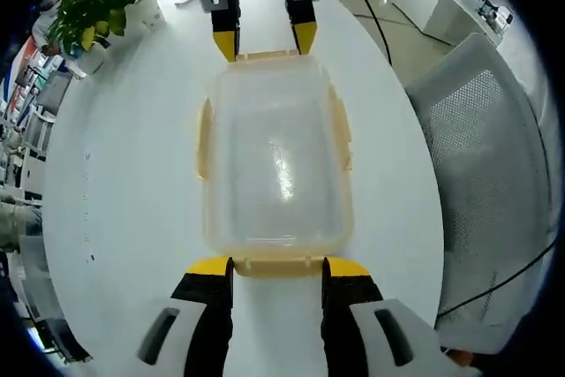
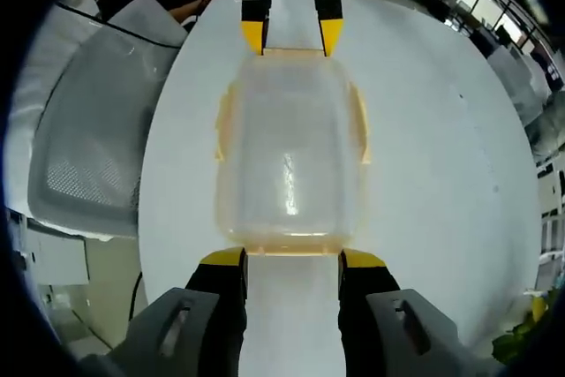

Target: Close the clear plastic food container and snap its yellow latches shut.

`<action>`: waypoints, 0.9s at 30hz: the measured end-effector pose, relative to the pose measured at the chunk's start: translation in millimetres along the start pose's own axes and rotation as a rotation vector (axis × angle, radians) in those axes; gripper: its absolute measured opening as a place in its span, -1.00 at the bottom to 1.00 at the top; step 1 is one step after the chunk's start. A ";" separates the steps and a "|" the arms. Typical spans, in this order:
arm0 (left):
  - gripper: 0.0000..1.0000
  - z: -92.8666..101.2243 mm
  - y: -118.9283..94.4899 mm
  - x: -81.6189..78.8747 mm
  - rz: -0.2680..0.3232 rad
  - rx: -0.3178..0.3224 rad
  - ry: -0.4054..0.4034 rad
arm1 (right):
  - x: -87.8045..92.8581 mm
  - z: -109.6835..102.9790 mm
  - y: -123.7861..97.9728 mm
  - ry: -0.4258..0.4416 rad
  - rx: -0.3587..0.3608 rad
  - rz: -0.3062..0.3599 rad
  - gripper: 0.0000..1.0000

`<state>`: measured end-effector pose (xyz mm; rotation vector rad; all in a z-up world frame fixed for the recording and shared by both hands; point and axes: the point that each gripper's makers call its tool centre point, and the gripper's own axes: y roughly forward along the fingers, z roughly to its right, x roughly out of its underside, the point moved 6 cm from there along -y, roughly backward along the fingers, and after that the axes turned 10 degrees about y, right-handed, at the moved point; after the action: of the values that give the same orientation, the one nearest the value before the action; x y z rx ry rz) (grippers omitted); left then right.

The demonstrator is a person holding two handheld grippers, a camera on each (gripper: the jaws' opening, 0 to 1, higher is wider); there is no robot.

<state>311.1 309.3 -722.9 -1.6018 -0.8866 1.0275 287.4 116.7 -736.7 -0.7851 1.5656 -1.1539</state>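
Sitting at the upper left of the left gripper view, a leafy green plant (image 1: 99,2) in a white pot stands on the white table (image 1: 124,174), and office furniture crowds the far left edge beyond the table. At the centre of that view lies the clear plastic food container (image 1: 275,161), its lid on top and its pale yellow latches (image 1: 203,139) showing along the rim on all four sides. The left gripper (image 1: 277,264) rises from the bottom with its yellow-tipped jaws spread apart, one tip at each side of the latch tab on the near short end; whether the tips touch the tab cannot be told. At the top centre the right gripper (image 1: 265,40) reaches in from the opposite side, its jaws likewise parted around the far end tab. To the right stands a grey mesh chair (image 1: 490,174), with a black cable running across the floor above it. In the right gripper view the same chair (image 2: 88,130) sits at the left, the container (image 2: 290,161) lies at the centre on the table (image 2: 441,174), the right gripper (image 2: 292,258) comes up from the bottom with its jaws apart at the near end, and the left gripper (image 2: 292,37) faces it at the top, jaws apart. Green leaves (image 2: 521,333) show at the lower right.
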 end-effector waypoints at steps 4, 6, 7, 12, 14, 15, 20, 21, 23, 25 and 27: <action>-0.35 -0.2 0.1 0.6 0.001 -0.002 -0.002 | 0.6 0.0 0.0 0.006 0.002 0.007 -0.26; -0.34 0.5 0.6 -0.1 -0.013 -0.005 0.014 | 0.9 -0.3 0.3 0.003 0.002 0.004 -0.26; -0.34 0.7 0.7 -0.5 -0.019 -0.006 0.019 | 1.3 -0.3 0.9 -0.001 0.003 0.001 -0.26; -0.36 2.2 2.7 2.7 -0.057 -0.008 0.052 | 25.8 -3.3 15.4 0.007 0.003 -0.154 -0.63; -0.48 5.9 5.2 13.1 -0.125 0.009 0.086 | 28.7 -4.2 20.5 0.036 0.000 -0.133 -0.38; -0.47 7.3 8.7 16.5 -0.128 0.010 0.082 | 31.0 -4.7 21.5 0.043 0.000 -0.120 -0.18; -0.35 12.1 10.9 28.4 -0.111 0.030 -0.019 | 39.8 -1.3 17.7 0.086 0.020 -0.128 -0.31; -0.35 12.3 10.3 30.6 -0.112 0.029 -0.034 | 40.7 0.0 16.1 0.104 0.027 -0.126 -0.30; -0.32 12.5 8.1 34.8 -0.108 0.026 -0.111 | 41.4 2.8 11.4 0.171 0.047 -0.103 -0.24; -0.24 6.8 4.0 37.8 -0.070 -0.003 -0.214 | 40.0 6.0 5.3 0.262 0.057 -0.064 -0.21; -0.19 -0.7 -2.0 41.2 -0.035 -0.041 -0.324 | 38.2 9.6 -2.6 0.308 0.071 -0.031 -0.25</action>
<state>326.9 346.9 -729.0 -1.4704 -1.1539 1.2733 285.2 78.8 -747.5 -0.6067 1.7561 -1.3959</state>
